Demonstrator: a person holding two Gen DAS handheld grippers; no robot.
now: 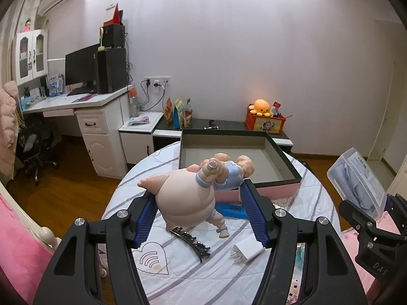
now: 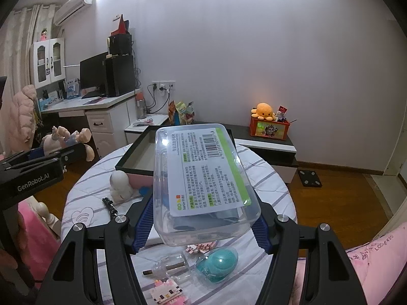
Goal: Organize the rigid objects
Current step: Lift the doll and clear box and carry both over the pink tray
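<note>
While held aloft, clear case (image 2: 203, 178), label inside

Open box (image 1: 285, 162) at table's (image 1: 178, 267) far edge, hair clip (image 1: 193, 244) left of plug (image 1: 246, 251) before it

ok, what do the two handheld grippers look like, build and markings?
Both are matte black two-finger frames with triangular cutouts and silver pivot bolts. The left gripper and right gripper carry blue ribbed finger pads. Seen from the side, the left body reads "GenRobot.AI" in white; the right shows pale "DAS" lettering. No cables, hands or sleeves visible.
</note>
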